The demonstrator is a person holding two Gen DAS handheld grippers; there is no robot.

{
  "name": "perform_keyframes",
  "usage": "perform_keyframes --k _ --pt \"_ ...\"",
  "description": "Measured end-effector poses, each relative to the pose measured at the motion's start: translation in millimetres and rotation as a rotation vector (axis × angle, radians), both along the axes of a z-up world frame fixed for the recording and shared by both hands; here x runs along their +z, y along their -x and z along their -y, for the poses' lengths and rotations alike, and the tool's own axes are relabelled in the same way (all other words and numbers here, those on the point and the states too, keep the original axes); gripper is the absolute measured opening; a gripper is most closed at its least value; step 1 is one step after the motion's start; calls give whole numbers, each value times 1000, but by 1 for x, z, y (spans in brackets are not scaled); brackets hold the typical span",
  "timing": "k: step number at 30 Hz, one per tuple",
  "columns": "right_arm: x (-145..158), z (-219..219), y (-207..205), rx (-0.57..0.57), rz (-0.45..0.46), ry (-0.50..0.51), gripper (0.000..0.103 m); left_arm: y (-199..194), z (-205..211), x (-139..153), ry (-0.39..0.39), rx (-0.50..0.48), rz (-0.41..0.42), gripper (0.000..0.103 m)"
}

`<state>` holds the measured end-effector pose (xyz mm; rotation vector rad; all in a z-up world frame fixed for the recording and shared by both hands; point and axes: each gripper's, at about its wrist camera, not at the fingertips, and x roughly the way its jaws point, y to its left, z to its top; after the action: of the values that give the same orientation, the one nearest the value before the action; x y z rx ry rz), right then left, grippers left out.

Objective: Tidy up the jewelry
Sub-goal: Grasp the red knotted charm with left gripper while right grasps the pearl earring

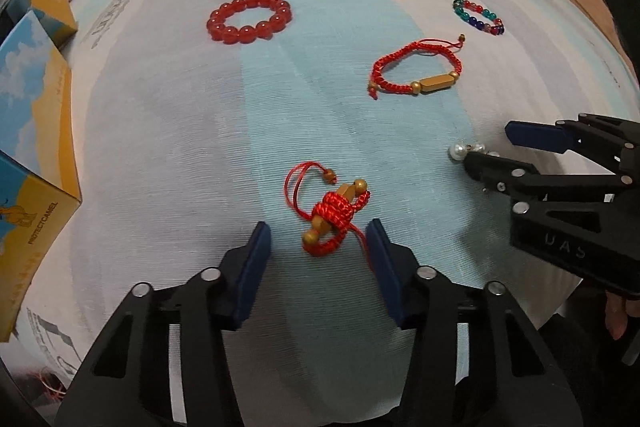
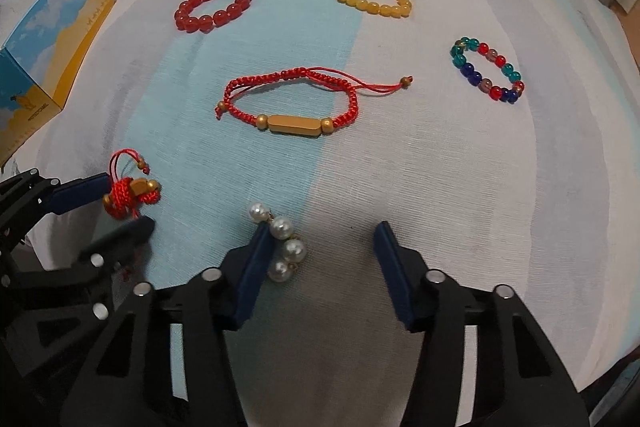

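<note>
left tool [image 1: 318,251] spread around bunched red bracelet [image 1: 332,215] | right tool [image 2: 322,255] spread, pearls [image 2: 282,243] touching its left finger

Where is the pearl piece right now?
In the right wrist view, the pearl string lies on the cloth against the right hand-held gripper's left finger, near the bunched red bracelet.

Striped bedsheet [image 2: 440,187] under six bracelets [image 2: 288,103] and printed boxes [image 2: 60,39].
</note>
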<state>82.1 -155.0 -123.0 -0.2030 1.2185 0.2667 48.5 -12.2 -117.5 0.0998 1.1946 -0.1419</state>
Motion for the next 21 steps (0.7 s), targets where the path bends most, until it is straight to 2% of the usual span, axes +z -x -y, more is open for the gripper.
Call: perform_keyframes --k 4,6,9,13,21 --pt "2 -3 2 8 8 16 29 -1 -3 1 2 7 -7 35" --pt "3 -4 3 13 8 14 17 -1 -3 2 -1 7 -11 28" --pt "5 -4 4 10 11 5 14 -2 -4 4 1 3 -15 14" --pt "10 -1 5 4 14 -14 12 -2 -7 7 20 10 -21 4" --pt "21 1 7 -6 29 -34 11 -1 -9 17 35 9 -12 2"
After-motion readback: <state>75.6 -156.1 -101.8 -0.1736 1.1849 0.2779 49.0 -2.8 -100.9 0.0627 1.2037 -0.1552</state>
